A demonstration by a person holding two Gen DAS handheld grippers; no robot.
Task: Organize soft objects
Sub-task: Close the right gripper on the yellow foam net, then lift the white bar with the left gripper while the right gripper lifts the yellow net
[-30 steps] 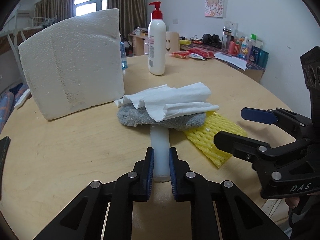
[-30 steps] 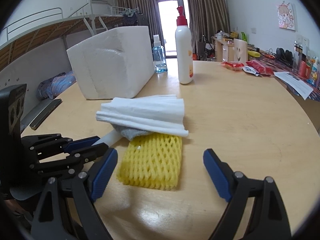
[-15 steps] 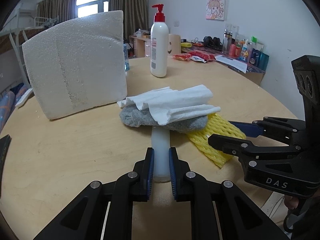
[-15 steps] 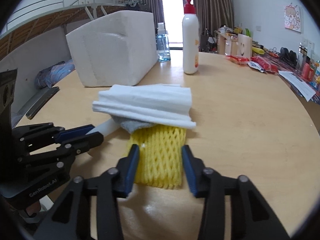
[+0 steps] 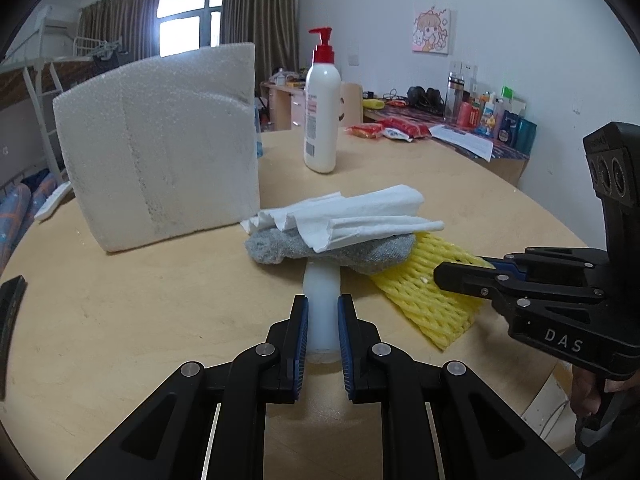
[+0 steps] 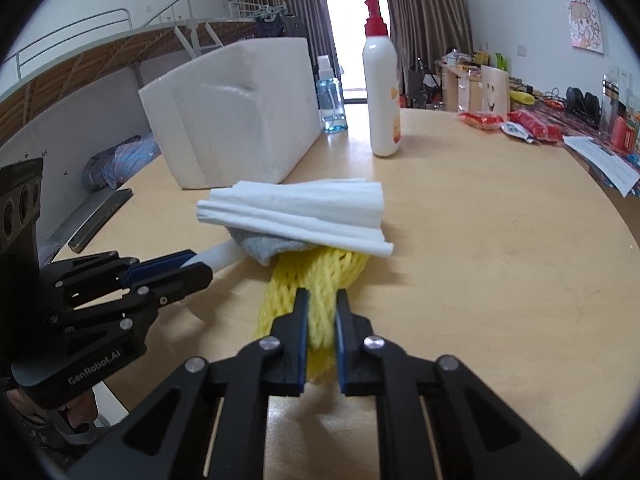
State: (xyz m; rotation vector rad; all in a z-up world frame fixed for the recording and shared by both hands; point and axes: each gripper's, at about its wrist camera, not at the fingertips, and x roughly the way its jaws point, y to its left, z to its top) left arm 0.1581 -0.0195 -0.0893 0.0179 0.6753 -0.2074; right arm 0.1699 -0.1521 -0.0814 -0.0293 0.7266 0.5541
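Two tools clamped on a soft stack at the tabletop's near edge

While daylight comes through a curtained window at the back, a round pale wooden tabletop (image 5: 132,308) fills most of both views. Around it is a lived-in room: a raised bed with a metal rail on one side, a cluttered desk along the far wall, a cartoon picture on the white wall.

On the tabletop sits a stack: a folded white tissue (image 5: 352,216) on top, a grey cloth (image 5: 360,250) under it, a yellow foam net (image 6: 316,280) at the bottom. A white strip (image 5: 320,300) runs out from under the cloth.

The left tool (image 5: 322,344) is closed on the strip's near end. The strip's long axis runs straight away from that tool toward the stack. The right tool (image 6: 322,328) is clamped on the net's near end, bunching it narrow between the pads. The net's long axis runs from this tool in under the tissue, fanning wider there. In the left view it lies slanted, its free corner toward the near right rim.

A large white foam block (image 5: 160,144) stands just behind and left of the stack, close to the tissue's edge. A pump bottle (image 5: 322,104) stands further back, well apart, and a small blue bottle (image 6: 330,104) is beside the block. Right of the stack the wood is bare out to the rim. A dark flat thing (image 6: 100,220) lies at the left rim. Both tools sit near the closest rim, side by side.
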